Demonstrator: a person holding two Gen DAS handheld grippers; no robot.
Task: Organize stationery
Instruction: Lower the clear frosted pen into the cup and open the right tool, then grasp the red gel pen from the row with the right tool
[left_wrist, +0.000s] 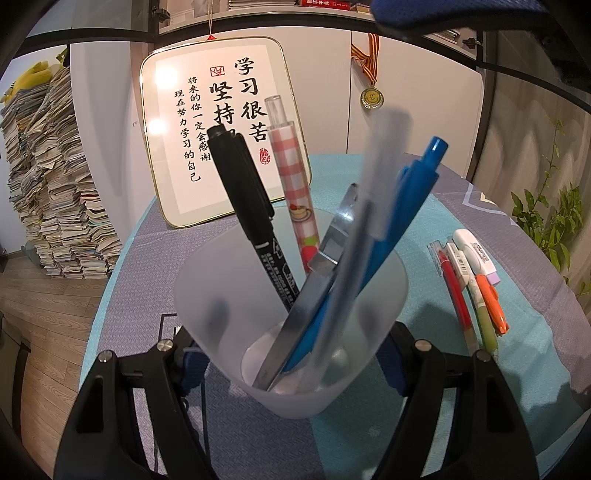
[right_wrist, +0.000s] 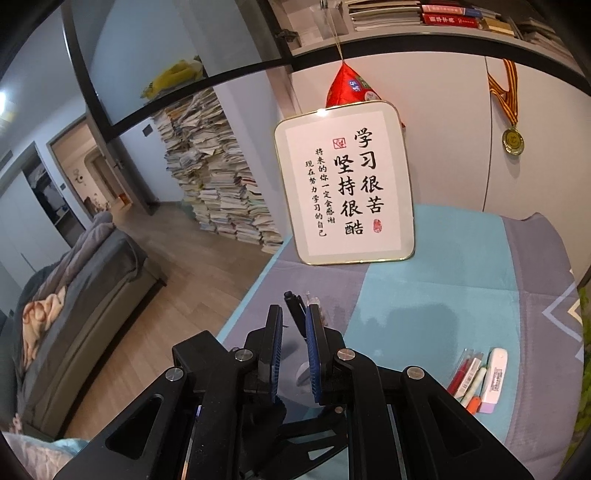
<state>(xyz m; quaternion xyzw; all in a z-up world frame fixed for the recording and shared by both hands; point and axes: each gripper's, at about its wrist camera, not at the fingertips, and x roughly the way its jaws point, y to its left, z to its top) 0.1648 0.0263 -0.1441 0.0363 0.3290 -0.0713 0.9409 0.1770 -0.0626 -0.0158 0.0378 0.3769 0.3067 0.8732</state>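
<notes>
The frosted cup (left_wrist: 291, 332) stood on the blue and grey tablecloth (left_wrist: 424, 206), clasped between the fingers of my left gripper (left_wrist: 291, 363). Inside it leaned a black marker (left_wrist: 251, 214), a red-checked pen (left_wrist: 293, 184), a metal ruler (left_wrist: 317, 273), a blue pen (left_wrist: 402, 214) and a grey pen (left_wrist: 373, 192), which looked blurred. To the right of the cup, well apart from it, a small group of stationery lay flat on the cloth: a red pen (left_wrist: 456, 291), a green pen (left_wrist: 484, 317), an orange pen (left_wrist: 493, 304) and a white correction tape (left_wrist: 474, 254).

My right gripper (right_wrist: 294, 328) hung above the cup with its fingers slightly apart and nothing between them; the marker's black tip (right_wrist: 293, 306) showed in the gap beyond. The same loose stationery (right_wrist: 480, 376) lay to its right.

Behind everything a framed calligraphy board (right_wrist: 347, 188) leaned against the white cabinet (right_wrist: 450, 147), where a medal (right_wrist: 513, 140) hung from a striped ribbon. A tall stack of books (right_wrist: 218, 184) stood on the floor to the left.
</notes>
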